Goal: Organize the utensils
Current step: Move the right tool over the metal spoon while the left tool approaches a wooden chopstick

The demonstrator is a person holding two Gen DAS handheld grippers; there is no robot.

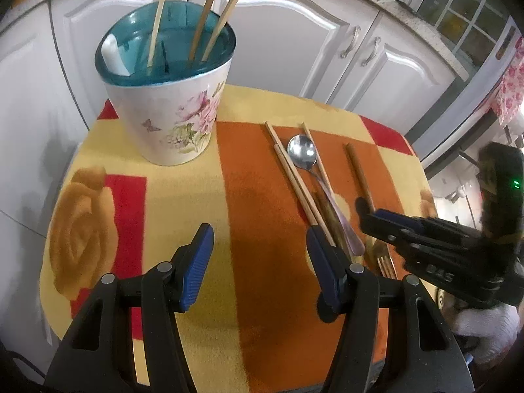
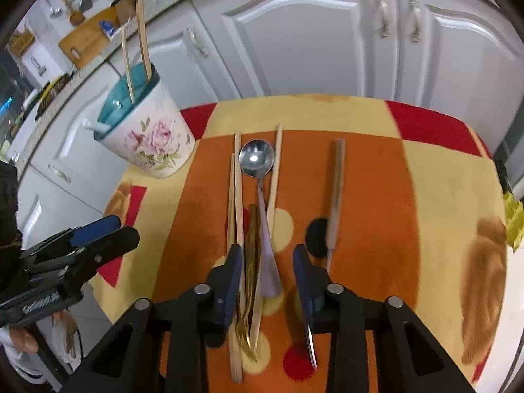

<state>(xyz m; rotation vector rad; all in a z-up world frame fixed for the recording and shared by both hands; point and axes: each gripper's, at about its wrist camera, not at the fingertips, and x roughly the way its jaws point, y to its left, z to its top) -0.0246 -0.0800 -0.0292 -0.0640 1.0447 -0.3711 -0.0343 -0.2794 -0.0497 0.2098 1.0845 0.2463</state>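
Partly done, by my reading. Far left on the counter [image 1: 183, 177] stands your holder [image 1: 170, 98]: white pot, pink floral print, teal insert. It already has three bamboo sticks [image 1: 157, 32] upright in it, plus one white handle [image 1: 113, 54] leaning at the rim.

Your left hand-held gripper [image 1: 258, 242] sits wide open with nothing in it, above bare cloth between holder and the loose pile; its right finger comes just beside the near end of a chopstick; contact can't be confirmed.

Still to sort, centre of the orange panel, approx. parallel, lying flat:
- chopsticks [image 2: 237, 196], pale wood, at least three; two overlap at left
- fork [image 2: 250, 262], gold-toned, tines toward you
- spoon [image 2: 257, 159], steel bowl, lilac handle, bowl pointing away
- dark-handled utensil [image 2: 335, 190], off to the right, apart from the rest; blurred, type unclear.

Your right hand-held gripper [image 2: 268, 271] is part open, straddling the near ends of fork, spoon and a chopstick. Pads aren't pressing on anything yet, so nothing is held.

Est.: under half complete. All loose pcs sit well apart from the holder.
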